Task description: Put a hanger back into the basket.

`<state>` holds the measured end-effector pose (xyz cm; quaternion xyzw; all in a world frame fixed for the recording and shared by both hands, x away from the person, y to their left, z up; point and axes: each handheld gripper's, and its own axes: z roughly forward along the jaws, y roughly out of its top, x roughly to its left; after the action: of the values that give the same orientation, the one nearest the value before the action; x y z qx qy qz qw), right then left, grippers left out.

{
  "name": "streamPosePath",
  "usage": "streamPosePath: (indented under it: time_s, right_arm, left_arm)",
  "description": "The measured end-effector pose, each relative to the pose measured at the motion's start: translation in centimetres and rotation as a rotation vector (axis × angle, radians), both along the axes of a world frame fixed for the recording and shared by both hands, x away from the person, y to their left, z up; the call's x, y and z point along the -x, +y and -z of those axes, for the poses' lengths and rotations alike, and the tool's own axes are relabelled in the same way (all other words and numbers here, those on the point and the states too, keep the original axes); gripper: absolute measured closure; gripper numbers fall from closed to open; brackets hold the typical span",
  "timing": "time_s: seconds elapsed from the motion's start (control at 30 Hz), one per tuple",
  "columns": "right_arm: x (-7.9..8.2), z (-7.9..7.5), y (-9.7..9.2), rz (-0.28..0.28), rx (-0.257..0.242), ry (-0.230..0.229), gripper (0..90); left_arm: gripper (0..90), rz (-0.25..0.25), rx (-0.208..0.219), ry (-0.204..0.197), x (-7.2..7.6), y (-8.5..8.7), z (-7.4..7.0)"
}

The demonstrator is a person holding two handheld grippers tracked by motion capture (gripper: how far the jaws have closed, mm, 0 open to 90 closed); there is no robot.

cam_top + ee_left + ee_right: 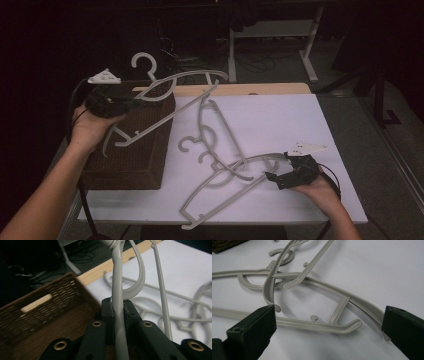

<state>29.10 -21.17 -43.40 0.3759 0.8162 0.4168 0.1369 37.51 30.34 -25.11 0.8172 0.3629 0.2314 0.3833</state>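
My left gripper (pixel 131 101) is shut on one arm of a grey plastic hanger (pixel 195 75) and holds it tilted in the air over the brown wicker basket (pixel 135 150). In the left gripper view the pads (pixel 110 312) press on the hanger's arm (pixel 117 285). Two more grey hangers lie tangled on the white table (pixel 280 120), one (pixel 220 127) in the middle and one (pixel 225 192) nearer the front. My right gripper (pixel 272 177) rests low at the front hanger's right end and is open. Its jaws stand wide on either side of the hanger's end (pixel 347 326) without touching it.
The basket stands on the table's left end, with a slot handle (pixel 36 303) in its wall. A wooden strip (pixel 260 89) runs along the table's far edge. Beyond it are a white desk frame (pixel 232 50) and cables on the dark floor.
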Motion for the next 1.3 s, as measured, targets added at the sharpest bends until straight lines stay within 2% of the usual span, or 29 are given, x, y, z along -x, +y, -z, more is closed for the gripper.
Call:
streamPosePath:
  time_s: [0.2,0.37,0.67,0.77,1.03,1.17,1.3]
  right_arm:
    - [0.0,0.0,0.0,0.002,0.001,0.002,0.0]
    - [0.0,0.0,0.0,0.002,0.003,0.001,0.0]
    - [-0.1,0.0,0.0,0.005,0.003,0.003,0.0]
    - [-0.1,0.1,0.1,0.006,0.004,0.005,0.0]
    - [-0.1,0.0,0.1,0.008,0.006,0.006,0.0]
    - [-0.1,0.1,0.1,0.008,0.006,0.006,0.0]
    - [-0.1,0.1,0.1,0.005,0.009,0.006,0.0]
  left_arm:
    - [81.9,-0.058,-0.010,-0.020,0.0,4.0,-0.3]
    - [81.9,-0.110,-0.015,-0.019,0.1,6.7,-0.1]
    - [81.9,-0.177,-0.091,-0.009,0.4,10.6,0.7]
    - [81.8,-0.198,-0.118,-0.001,0.5,11.4,1.2]
    - [81.8,-0.241,-0.154,0.026,0.2,13.0,2.4]
    - [81.8,-0.245,-0.163,0.043,-0.1,13.1,3.1]
    - [81.8,-0.244,-0.192,0.059,-0.6,12.7,3.9]
